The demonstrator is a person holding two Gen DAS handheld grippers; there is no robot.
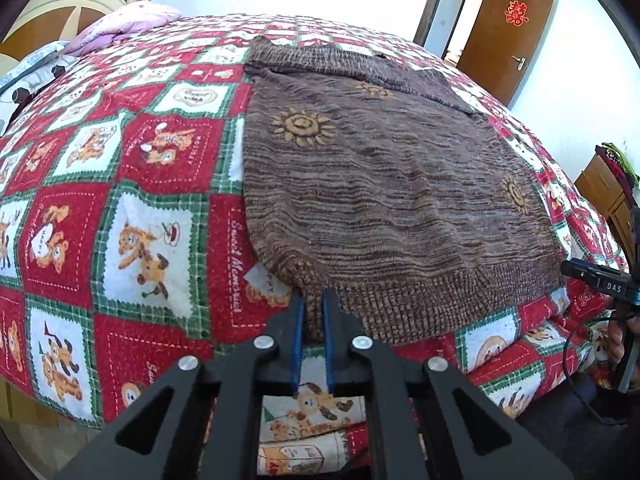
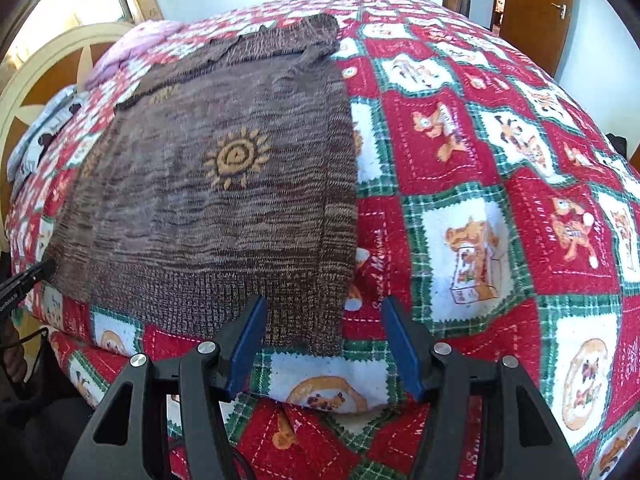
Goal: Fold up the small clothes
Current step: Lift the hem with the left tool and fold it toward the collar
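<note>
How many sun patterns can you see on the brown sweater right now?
3 on the sweater: one upper left, a fainter one near the folded top, one by the right edge. Folded layers may hide others.

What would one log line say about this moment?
left gripper: shut on brown sweater hem corner | right gripper: open, straddling other hem corner, not gripping | sweater: flat on bedspread

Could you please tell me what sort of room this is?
Most likely a bedroom: a bed under a red, green and white teddy-bear patchwork quilt, a cream curved headboard, and a brown wooden door.
</note>
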